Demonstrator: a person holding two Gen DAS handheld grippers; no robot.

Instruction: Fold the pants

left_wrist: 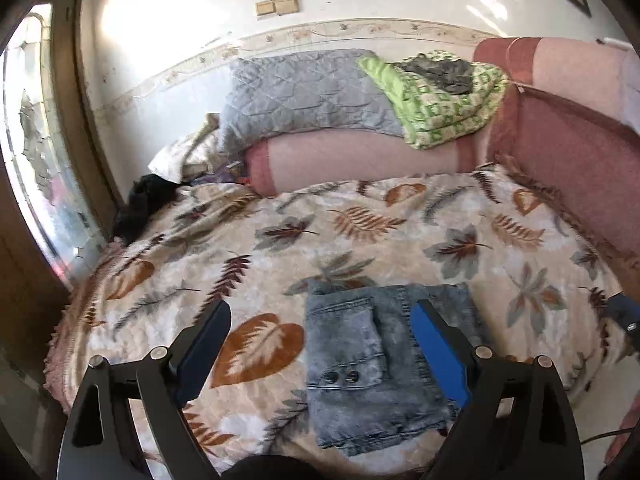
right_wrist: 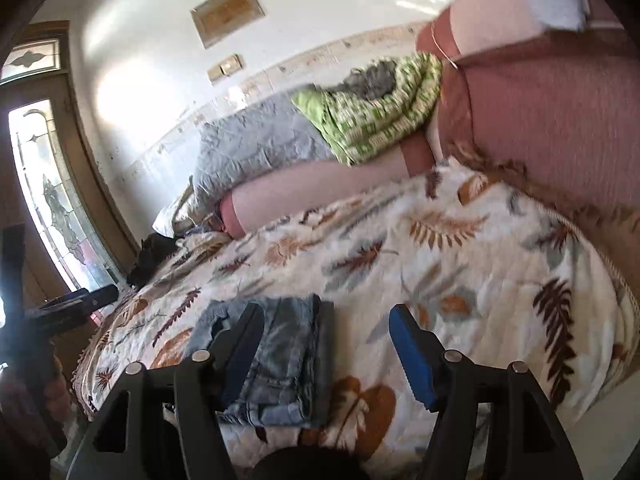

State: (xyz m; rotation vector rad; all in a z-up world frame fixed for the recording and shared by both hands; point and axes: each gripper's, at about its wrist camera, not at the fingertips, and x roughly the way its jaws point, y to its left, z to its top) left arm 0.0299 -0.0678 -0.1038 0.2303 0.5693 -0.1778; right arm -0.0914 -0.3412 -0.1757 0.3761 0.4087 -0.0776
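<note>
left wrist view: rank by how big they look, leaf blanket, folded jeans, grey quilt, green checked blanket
1. leaf blanket, by far the largest.
2. folded jeans and grey quilt look about alike; the jeans lie much nearer the camera, so I won't rank them.
3. green checked blanket, smallest.

right view motion-blurred; folded jeans (right_wrist: 276,364) partly behind left finger (right_wrist: 240,344) of right tongs (right_wrist: 326,350)
</note>
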